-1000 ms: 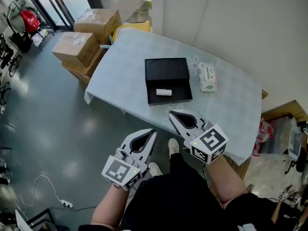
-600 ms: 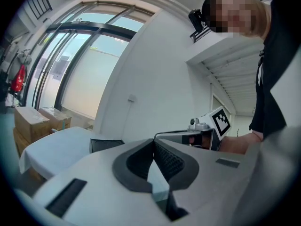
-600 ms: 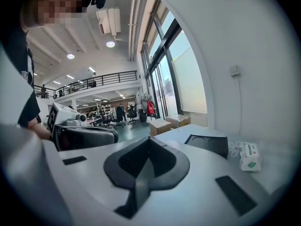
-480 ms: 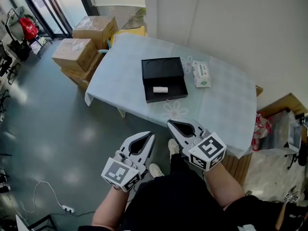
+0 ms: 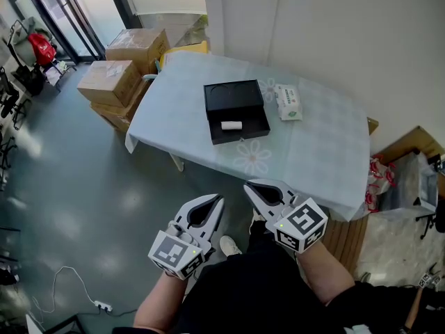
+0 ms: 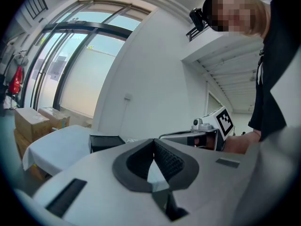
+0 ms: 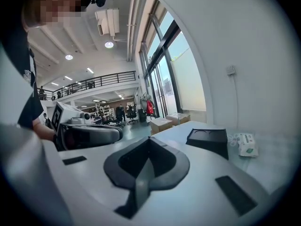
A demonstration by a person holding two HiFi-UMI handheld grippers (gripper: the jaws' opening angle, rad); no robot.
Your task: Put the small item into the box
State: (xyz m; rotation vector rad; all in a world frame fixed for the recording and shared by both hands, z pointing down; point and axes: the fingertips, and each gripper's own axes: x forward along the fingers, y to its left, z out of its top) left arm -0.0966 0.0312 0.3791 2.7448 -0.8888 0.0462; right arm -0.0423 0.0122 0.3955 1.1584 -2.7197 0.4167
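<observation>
An open black box (image 5: 235,97) lies on the table (image 5: 320,145), which is covered in a light blue cloth. A small white roll-shaped item (image 5: 231,125) rests inside the box's near half. My left gripper (image 5: 218,200) and right gripper (image 5: 248,186) are held side by side in front of the table's near edge, over the floor. Both are shut with nothing between the fingers. The left gripper view shows its closed tips (image 6: 153,141), with the box (image 6: 106,141) far ahead. In the right gripper view, its closed tips (image 7: 148,139) point towards the box (image 7: 209,139).
A white and green tissue pack (image 5: 288,101) lies right of the box. Cardboard boxes (image 5: 115,82) are stacked off the table's far left corner. A wall runs behind the table. Bags and a cabinet (image 5: 400,186) stand to the right. Grey floor spreads to the left.
The table and box have drawn farther away in the head view. Both grippers have pulled back from the table's near edge, still shut and empty.
</observation>
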